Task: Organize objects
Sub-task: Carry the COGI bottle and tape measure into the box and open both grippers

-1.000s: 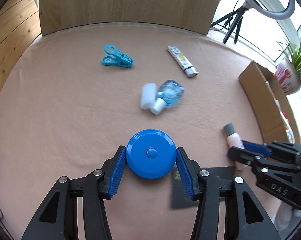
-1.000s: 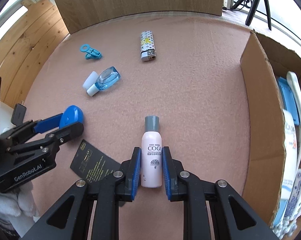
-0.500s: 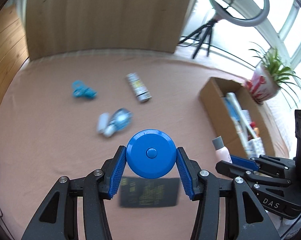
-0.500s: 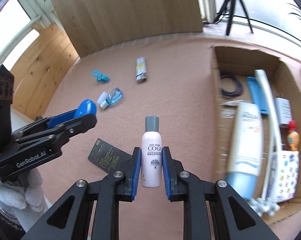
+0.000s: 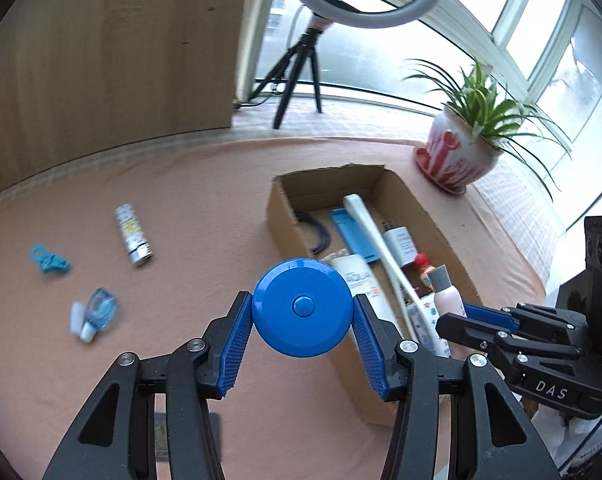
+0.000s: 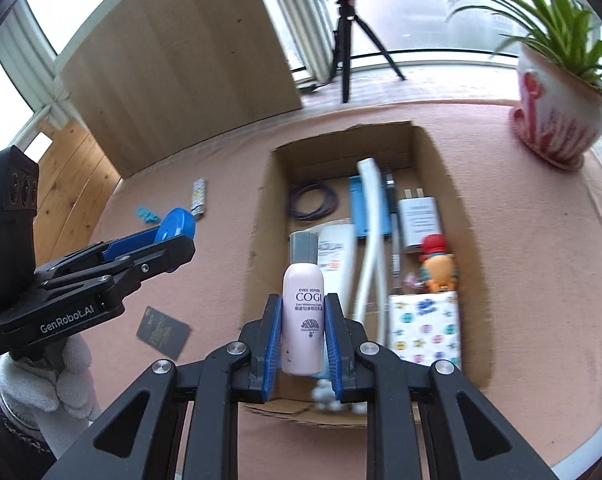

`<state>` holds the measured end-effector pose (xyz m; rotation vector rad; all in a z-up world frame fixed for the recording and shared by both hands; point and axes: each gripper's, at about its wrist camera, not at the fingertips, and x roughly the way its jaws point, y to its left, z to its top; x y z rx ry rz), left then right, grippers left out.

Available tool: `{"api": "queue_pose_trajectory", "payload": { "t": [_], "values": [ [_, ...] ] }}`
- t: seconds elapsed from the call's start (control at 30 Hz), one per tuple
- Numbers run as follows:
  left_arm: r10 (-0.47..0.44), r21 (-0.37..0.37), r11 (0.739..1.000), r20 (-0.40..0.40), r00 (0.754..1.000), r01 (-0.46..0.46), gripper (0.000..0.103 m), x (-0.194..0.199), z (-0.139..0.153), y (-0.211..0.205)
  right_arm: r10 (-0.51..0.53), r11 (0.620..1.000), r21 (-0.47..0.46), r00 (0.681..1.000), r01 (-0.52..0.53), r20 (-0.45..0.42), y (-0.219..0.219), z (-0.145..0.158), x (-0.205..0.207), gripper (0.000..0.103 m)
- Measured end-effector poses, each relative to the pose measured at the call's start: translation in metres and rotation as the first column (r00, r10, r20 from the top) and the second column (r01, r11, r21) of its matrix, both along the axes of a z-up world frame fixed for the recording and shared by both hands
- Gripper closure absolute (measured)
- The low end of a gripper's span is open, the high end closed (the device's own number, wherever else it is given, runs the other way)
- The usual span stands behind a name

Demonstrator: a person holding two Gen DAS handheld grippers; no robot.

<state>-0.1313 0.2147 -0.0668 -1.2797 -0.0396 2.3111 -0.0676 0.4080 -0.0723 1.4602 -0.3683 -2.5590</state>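
Left gripper was clamped on a blue round case, held above the cardboard box's near left wall. Right gripper was closed around a pink bottle, over the box's crowded near end. Risk: released here, the bottle could land on the items inside and roll; the case could clip the wall. Box bottom under the bottle was hidden; table items left were blurred.

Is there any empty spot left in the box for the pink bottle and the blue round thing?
Yes. The far end of the cardboard box has bare floor around the purple cord coil. The near end is crowded: white tube, patterned pouch, toy figure. Outside, cloth lies bare between the box and the plant pot.
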Motion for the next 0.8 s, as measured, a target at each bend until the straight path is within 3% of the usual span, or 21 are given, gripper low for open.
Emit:
{"api": "queue_pose_trajectory", "payload": {
  "t": [0.47,0.8],
  "values": [
    [-0.115,-0.029,0.993,0.029,0.993,0.116,0.049,-0.012,-0.022,0.092,-0.011,0.998,0.055,1.0,0.01,0.01,0.048,-0.01,-0.037,0.084],
    [-0.091,-0.041,0.995,0.049,0.995,0.093,0.049,-0.028,-0.034,0.102,0.009,0.999,0.039,0.998,-0.011,0.054,0.053,-0.028,-0.057,0.084]
  ]
}}
